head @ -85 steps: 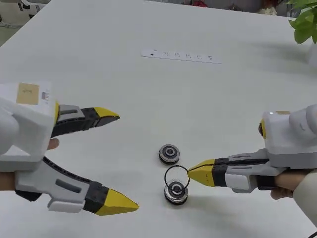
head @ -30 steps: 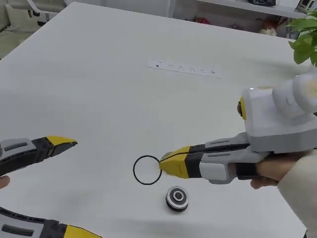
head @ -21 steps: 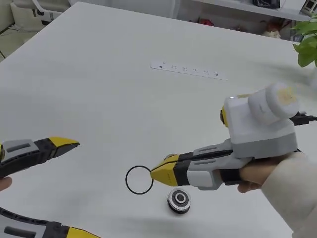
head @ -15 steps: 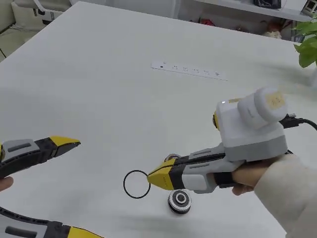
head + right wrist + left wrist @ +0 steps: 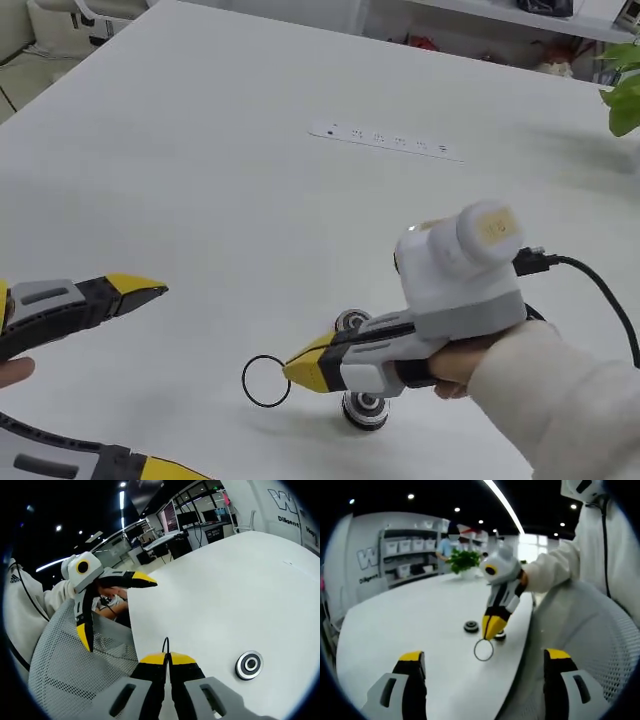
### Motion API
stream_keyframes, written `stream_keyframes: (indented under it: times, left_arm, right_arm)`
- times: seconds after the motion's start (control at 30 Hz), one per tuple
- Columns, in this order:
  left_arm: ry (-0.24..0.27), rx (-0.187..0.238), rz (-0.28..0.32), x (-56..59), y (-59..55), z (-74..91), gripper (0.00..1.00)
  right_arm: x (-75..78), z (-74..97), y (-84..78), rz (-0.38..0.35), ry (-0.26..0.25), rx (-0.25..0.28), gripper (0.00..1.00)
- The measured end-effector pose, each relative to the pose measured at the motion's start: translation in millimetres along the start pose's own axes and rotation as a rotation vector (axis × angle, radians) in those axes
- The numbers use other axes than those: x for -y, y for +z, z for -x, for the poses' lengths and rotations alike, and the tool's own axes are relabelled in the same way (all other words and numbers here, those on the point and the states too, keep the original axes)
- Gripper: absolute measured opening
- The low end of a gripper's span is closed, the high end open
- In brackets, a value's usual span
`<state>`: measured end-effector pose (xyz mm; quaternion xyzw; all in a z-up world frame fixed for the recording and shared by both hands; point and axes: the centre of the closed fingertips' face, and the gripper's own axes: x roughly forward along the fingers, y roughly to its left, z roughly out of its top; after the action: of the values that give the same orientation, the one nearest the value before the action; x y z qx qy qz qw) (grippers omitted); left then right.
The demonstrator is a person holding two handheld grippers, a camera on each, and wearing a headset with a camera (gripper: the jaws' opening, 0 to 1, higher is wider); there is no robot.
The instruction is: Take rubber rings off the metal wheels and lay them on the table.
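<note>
My right gripper (image 5: 290,372) is shut on a thin black rubber ring (image 5: 244,381), held out low over the white table (image 5: 250,200); whether the ring touches the table I cannot tell. The right gripper view shows the ring (image 5: 166,644) edge-on above the shut jaws. Two metal wheels stand close behind: one (image 5: 350,322) just past the gripper, the other (image 5: 364,409) partly hidden under it. My left gripper (image 5: 180,385) is open at the lower left, apart from the ring. In its own view, the ring (image 5: 475,650) hangs from the right gripper (image 5: 492,627) between the spread fingers.
A white power strip (image 5: 385,139) lies across the far middle of the table. Green plant leaves (image 5: 625,95) show at the far right. A black cable (image 5: 595,290) trails from the right gripper. A mesh chair (image 5: 60,670) stands at the table's near edge.
The right gripper has carried the ring leftward and lower, away from the near wheel where it sat 2.8 s ago. The left gripper has hardly moved and stays open.
</note>
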<state>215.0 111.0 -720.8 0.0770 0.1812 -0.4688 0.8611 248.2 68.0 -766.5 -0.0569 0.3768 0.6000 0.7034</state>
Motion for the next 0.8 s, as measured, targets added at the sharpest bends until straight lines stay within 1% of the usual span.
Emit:
stream_keyframes:
  times: [0.03, 0.1, 0.13, 0.2, 0.3, 0.37, 0.4, 0.73, 0.8]
  left_arm:
    - [0.003, 0.0, -0.003, -0.5, 0.1, 0.0, 0.99]
    - [0.009, -0.001, -0.009, -1.5, 0.2, -0.1, 0.99]
    - [0.01, -0.001, -0.008, -1.6, 0.2, -0.2, 0.99]
    - [0.01, -0.001, -0.008, -1.7, 0.0, -0.2, 0.99]
    - [0.01, -0.004, -0.007, -1.5, -1.1, 0.0, 0.98]
    - [0.01, -0.004, -0.005, -1.8, -1.4, 0.0, 0.98]
    - [0.012, -0.004, -0.005, -2.2, -1.3, -0.1, 0.98]
    - [0.012, -0.001, 0.006, -2.5, -2.2, -0.8, 0.99]
    - [0.011, -0.001, 0.008, -2.3, -2.0, -1.0, 0.99]
  right_arm:
    - [1.7, -2.2, -1.6, 0.001, 0.0, -0.003, 0.0]
    - [6.5, -5.2, -4.5, -0.021, -0.007, -0.006, 0.0]
    - [7.2, -6.2, -4.5, -0.024, 0.004, 0.0, 0.0]
    - [7.2, -7.7, -5.1, -0.03, 0.007, -0.002, 0.0]
    - [12.5, -9.8, -8.4, -0.015, -0.02, -0.016, 0.0]
    - [15.9, -11.8, -11.7, -0.034, -0.026, -0.026, 0.0]
    - [16.7, -12.3, -13.4, -0.049, -0.026, -0.032, 0.0]
    - [20.1, -17.2, -20.4, -0.063, -0.037, -0.05, 0.0]
    - [20.4, -18.3, -22.3, -0.066, -0.039, -0.06, 0.03]
